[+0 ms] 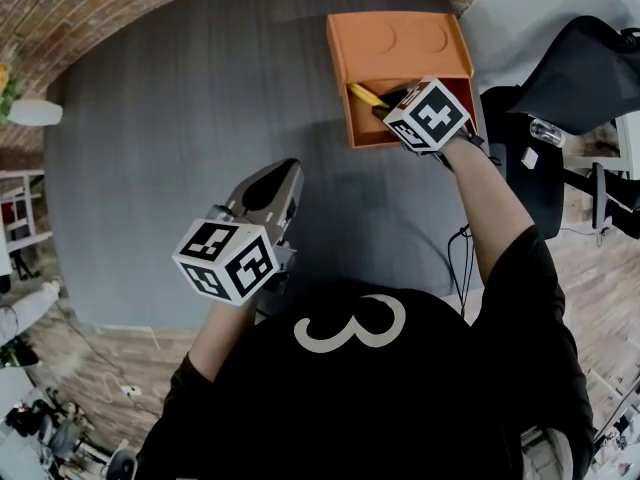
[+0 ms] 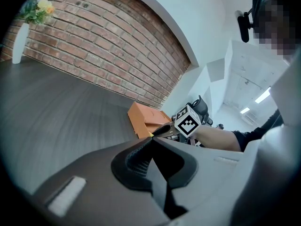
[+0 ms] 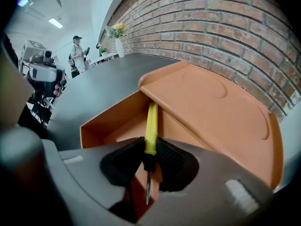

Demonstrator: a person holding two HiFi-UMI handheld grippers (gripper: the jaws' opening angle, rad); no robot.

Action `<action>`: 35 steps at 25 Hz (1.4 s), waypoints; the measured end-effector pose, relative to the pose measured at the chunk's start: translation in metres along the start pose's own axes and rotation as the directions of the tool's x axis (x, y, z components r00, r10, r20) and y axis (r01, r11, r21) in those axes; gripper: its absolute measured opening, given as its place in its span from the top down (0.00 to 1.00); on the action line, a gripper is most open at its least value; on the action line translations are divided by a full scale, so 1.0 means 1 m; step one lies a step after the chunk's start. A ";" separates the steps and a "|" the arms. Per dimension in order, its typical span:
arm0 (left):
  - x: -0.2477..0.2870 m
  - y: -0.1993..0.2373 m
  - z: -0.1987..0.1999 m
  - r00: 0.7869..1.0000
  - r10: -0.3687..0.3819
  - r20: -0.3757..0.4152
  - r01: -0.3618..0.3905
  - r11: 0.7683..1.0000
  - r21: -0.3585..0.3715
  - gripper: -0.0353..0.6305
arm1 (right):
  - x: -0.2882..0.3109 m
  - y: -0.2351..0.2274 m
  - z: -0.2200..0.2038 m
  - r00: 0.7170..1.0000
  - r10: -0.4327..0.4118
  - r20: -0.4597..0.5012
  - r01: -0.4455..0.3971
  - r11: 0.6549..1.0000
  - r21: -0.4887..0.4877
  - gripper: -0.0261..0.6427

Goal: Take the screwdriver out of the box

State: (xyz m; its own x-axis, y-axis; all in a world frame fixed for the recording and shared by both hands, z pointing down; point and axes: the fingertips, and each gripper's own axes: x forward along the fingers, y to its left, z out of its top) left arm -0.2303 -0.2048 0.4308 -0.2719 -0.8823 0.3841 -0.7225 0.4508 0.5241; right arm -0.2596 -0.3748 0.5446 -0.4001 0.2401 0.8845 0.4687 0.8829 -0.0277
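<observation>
An orange box [image 1: 352,118] stands open on the dark grey table [image 1: 180,118], its lid [image 1: 400,38] folded back flat. A screwdriver [image 3: 151,126] with a yellow handle and a black collar leans up out of the box, tip toward the camera. My right gripper [image 3: 150,157] reaches steeply down into the box, and its pads press on the lower end of the handle from both sides. In the head view the handle [image 1: 366,95] shows just left of the right gripper [image 1: 388,106]. My left gripper [image 1: 275,183] hovers over the table, well short of the box, jaws together and empty [image 2: 151,147].
The box [image 2: 146,121] sits near the table's far right edge. A black chair [image 1: 580,78] stands beyond that edge, and a cable [image 1: 460,258] hangs down the side. A white vase with flowers [image 2: 19,41] stands at the far left by the brick wall. A person [image 3: 77,51] stands far off.
</observation>
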 end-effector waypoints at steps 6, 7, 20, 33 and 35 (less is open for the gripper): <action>0.001 0.002 -0.002 1.000 0.011 -0.018 -0.012 1.000 -0.016 0.93 | 0.000 0.000 0.000 1.000 -0.010 -0.009 0.010 1.000 -0.013 0.84; 0.000 0.002 -0.001 1.000 0.008 -0.023 -0.008 1.000 -0.015 0.93 | 0.000 -0.001 0.000 1.000 -0.015 -0.015 0.015 1.000 -0.020 0.84; -0.016 -0.015 0.010 0.998 -0.052 -0.029 0.052 0.999 0.015 0.93 | -0.018 0.008 -0.014 0.990 -0.103 -0.095 0.091 0.989 -0.118 0.84; -0.066 -0.032 0.026 0.995 -0.102 0.007 0.101 0.992 0.070 0.93 | -0.085 0.033 0.010 0.945 -0.324 -0.046 0.296 0.907 -0.299 0.84; -0.075 -0.035 0.028 0.993 -0.115 0.016 0.113 0.990 0.081 0.93 | -0.097 0.047 0.013 0.947 -0.320 -0.021 0.303 0.915 -0.266 0.84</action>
State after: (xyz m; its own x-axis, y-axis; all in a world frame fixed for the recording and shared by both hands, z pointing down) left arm -0.2020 -0.1578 0.3627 -0.1974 -0.9302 0.3095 -0.7977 0.3359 0.5009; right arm -0.2091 -0.3512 0.4516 -0.5123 -0.0632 0.8565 0.5170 0.7736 0.3664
